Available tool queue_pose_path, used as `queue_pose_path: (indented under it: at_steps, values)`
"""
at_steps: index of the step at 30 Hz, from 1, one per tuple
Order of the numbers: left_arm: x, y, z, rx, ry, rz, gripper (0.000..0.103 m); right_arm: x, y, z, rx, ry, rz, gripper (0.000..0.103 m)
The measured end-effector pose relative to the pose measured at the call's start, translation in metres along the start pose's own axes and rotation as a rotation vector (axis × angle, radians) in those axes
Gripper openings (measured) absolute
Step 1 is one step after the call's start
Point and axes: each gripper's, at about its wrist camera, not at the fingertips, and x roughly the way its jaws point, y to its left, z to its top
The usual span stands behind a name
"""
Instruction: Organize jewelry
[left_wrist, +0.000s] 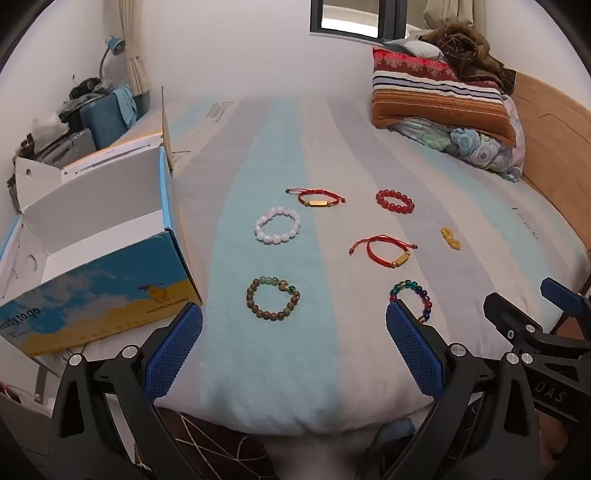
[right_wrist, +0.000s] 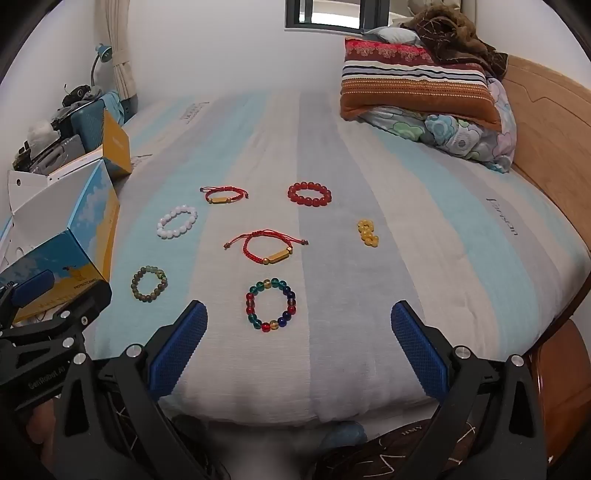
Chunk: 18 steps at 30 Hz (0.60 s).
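Several bracelets lie on a striped bed. There is a brown-green bead bracelet, a white bead bracelet, a multicoloured bead bracelet, a red bead bracelet, two red cord bracelets with gold bars, and a small yellow bead piece. An open blue-and-yellow cardboard box stands at the bed's left edge. My left gripper is open and empty near the front edge. My right gripper is open and empty, just before the multicoloured bracelet.
Stacked pillows and a quilt lie at the far right by a wooden headboard. A cluttered shelf with a lamp stands far left. A second yellow box is behind the open one.
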Motion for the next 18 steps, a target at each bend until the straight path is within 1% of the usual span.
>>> queue_pose_path:
  at_steps: [4,5,9,11,12,18]
  values:
    - [-0.0036,-0.0040,-0.0046,0.004,-0.023,0.002,0.098,-0.0009,-0.0019,0.0004,0.010,-0.005,0.001,0.096]
    - [-0.0032,-0.0013,-0.0026,-0.004,-0.009,-0.010,0.098,-0.0010,-0.0026,0.0005,0.011,-0.005,0.002,0.096]
    - [-0.0064,-0.0031,-0.0060,-0.004,-0.011,-0.005,0.098,-0.0038,-0.0016,0.0004,0.011,-0.008,0.005,0.096]
    - [-0.0069,-0.0052,-0.0024,-0.003,-0.004,-0.003,0.098,-0.0028,0.0024,-0.0002,0.003,-0.009,0.004,0.096]
    - [-0.0015,-0.0004,-0.0009,-0.004,0.004,-0.005,0.098,-0.0042,0.0045,-0.0007,0.001,-0.011,0.002,0.096]
    - [-0.0010,0.0030,0.0001,-0.017,0.007,0.008,0.098,-0.0047,0.0062,0.0008,0.000,-0.011,-0.002,0.096]
